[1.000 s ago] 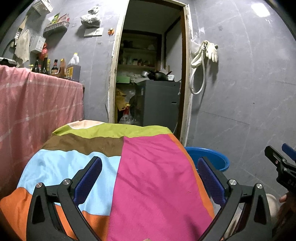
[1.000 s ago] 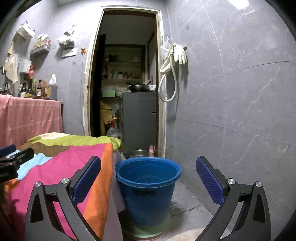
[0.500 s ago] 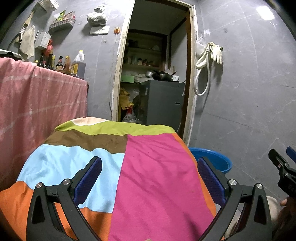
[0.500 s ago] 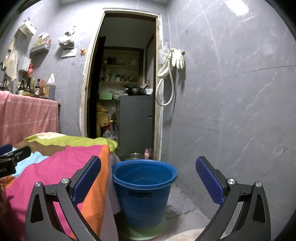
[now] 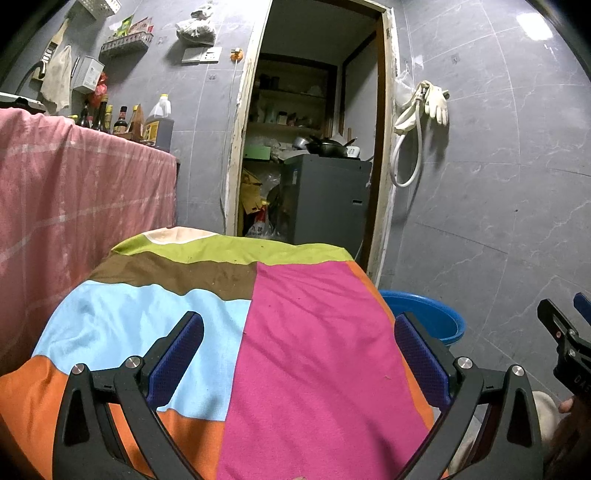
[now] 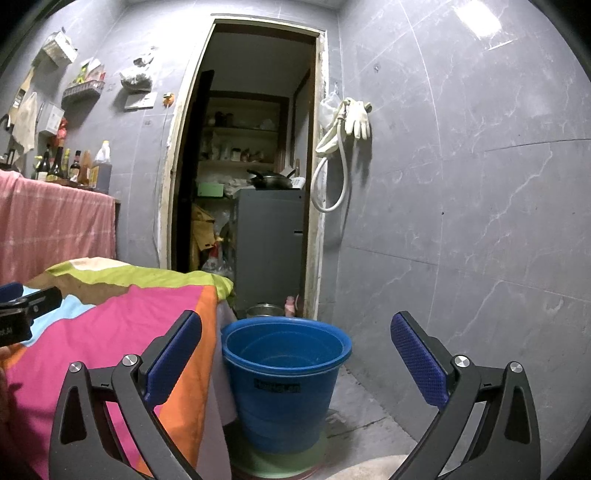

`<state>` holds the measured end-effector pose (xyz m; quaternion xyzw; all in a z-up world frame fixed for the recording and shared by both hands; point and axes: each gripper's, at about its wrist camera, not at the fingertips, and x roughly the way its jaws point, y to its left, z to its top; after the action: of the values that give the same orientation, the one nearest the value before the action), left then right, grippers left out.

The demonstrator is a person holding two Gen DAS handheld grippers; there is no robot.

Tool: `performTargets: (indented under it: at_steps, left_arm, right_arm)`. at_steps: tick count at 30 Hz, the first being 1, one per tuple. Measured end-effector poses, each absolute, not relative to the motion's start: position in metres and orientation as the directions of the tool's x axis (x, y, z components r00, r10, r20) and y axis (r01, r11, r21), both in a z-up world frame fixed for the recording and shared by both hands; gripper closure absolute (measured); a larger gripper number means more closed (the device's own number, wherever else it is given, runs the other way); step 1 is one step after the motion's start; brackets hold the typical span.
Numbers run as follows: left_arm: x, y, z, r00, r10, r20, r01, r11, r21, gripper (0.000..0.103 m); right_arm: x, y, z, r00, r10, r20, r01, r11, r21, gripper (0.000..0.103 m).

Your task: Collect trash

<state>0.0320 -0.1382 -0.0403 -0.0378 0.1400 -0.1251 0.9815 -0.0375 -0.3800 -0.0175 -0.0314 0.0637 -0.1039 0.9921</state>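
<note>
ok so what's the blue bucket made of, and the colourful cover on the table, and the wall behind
The blue bucket looks like moulded plastic: smooth, slightly glossy, with a rolled rim. The colourful cover is soft woven cloth in stitched colour blocks, matte and creased. The wall seems to be large grey marble-look tiles, glossy enough to reflect a light, with thin joint lines; real stone or ceramic cannot be told.

You are working in a dim room with a cool grey cast. Your only clear light shows as a bright glare patch on the tiled wall [image 5: 535,26] at one o'clock in both views. The doorway [image 6: 255,155] at twelve o'clock is darker, its shelves murky. The hanging glove [image 6: 357,119] and hose [image 6: 334,184] throw soft shadows to their right. Both pictures are sharp in the middle, but straight lines bow outward and the corners go black. The patchwork cloth [image 5: 314,350] stays vivid.
</note>
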Motion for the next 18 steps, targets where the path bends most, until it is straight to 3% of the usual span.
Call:
performTargets:
  at_steps: [18]
  left_arm:
    - [0.0322,-0.1373,-0.0406,0.929,-0.255,-0.267,0.235,0.966,-0.107,0.002]
  right_arm:
    - [-0.0367,-0.3821,-0.0173,0.971,-0.207,-0.12,0.199,0.977,-0.075,0.0]
